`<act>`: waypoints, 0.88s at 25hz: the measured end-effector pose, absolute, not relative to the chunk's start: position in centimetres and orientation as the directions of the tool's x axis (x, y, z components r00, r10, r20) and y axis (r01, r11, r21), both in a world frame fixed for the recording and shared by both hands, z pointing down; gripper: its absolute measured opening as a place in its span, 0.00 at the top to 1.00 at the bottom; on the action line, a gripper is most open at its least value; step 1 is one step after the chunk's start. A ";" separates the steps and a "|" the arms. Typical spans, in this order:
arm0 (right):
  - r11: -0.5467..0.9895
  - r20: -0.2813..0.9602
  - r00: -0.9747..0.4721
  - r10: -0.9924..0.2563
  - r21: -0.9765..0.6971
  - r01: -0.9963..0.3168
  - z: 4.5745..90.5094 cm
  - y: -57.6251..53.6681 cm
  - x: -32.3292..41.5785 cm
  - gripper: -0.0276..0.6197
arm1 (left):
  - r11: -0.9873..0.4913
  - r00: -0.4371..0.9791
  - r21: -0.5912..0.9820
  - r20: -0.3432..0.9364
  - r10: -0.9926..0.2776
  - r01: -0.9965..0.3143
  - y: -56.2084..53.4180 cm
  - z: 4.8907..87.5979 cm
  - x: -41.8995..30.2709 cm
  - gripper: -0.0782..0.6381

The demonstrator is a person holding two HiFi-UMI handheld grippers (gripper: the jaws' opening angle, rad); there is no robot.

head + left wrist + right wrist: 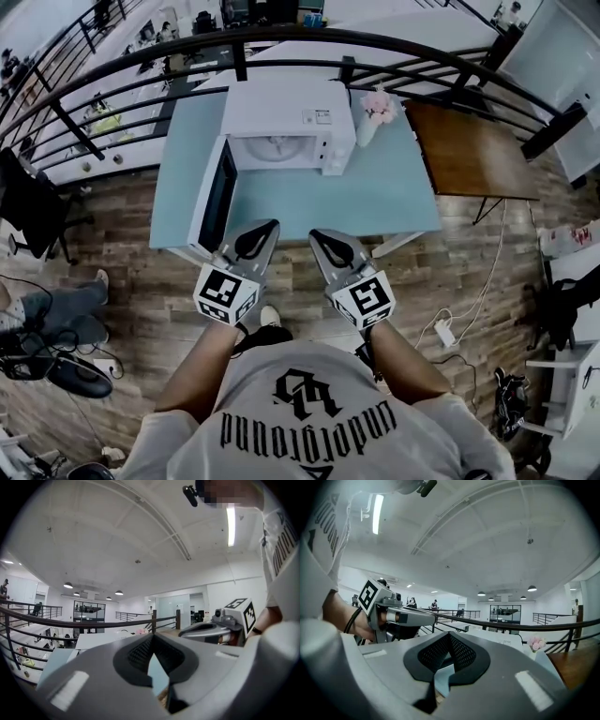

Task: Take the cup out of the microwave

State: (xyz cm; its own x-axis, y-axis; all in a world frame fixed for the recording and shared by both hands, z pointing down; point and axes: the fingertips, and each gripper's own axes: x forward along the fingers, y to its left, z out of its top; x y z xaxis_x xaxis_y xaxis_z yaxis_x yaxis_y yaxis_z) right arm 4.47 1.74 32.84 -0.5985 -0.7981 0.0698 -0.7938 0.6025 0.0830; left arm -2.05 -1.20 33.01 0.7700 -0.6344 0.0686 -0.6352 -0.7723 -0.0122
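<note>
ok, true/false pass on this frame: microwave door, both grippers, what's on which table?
1. The microwave has its door swung open. True.
2. The left gripper is holding something. False: its jaws are together with nothing between them.
3. A vase of pink flowers stands on the blue table, just right of the microwave. True.
4. The microwave sits on the brown table. False: it sits on the blue table; the brown table stands beside that one.
5. The right gripper has its jaws wide apart. False: they are shut and empty.
</note>
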 end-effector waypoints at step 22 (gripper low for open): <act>0.538 0.111 -0.531 -0.840 0.054 -0.841 36.0 -10.7 0.0 0.96 | -0.754 0.752 -0.024 0.057 -0.656 -0.656 -12.7 34.5 -7.3 0.82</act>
State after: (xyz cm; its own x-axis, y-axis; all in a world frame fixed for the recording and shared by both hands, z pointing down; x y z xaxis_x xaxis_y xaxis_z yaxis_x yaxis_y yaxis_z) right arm -0.01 -10.74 35.96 -0.5308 -0.8402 0.1113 -0.8410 0.5384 0.0537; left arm -7.27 -12.73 34.50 0.7524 -0.6562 0.0567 -0.6561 -0.7543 -0.0243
